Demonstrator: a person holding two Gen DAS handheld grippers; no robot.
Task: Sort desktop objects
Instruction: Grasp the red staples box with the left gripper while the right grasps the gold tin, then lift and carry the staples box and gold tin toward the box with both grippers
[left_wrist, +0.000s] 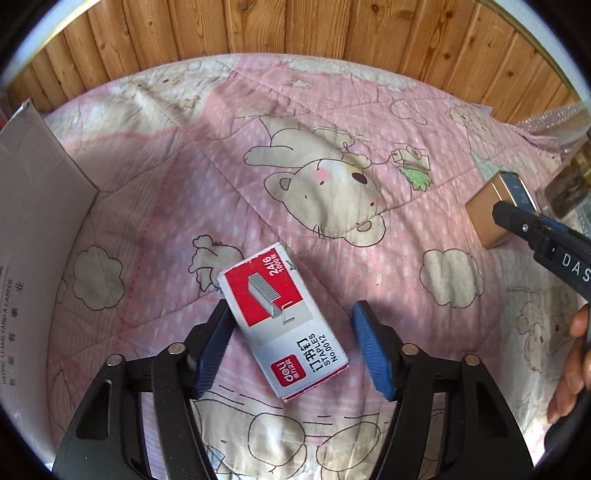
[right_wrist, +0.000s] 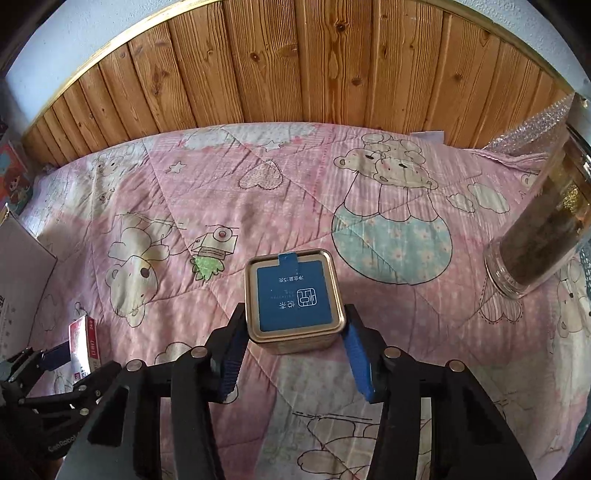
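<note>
Low in the left wrist frame, the left gripper (left_wrist: 291, 350) straddles the staples box (left_wrist: 283, 325) with jaws spread, its long axis slanting upper left to lower right, while the right gripper (right_wrist: 295, 354) brackets the gold tin (right_wrist: 294, 301), pads not visibly pressing.

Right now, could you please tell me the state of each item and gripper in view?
Staple box: closed, flat on quilt, ungripped.
Gold tin: upright, lid on.
Glass jar: upright, filled.
Left gripper: open around staple box.
Right gripper: fingers flank tin; contact unclear.
</note>
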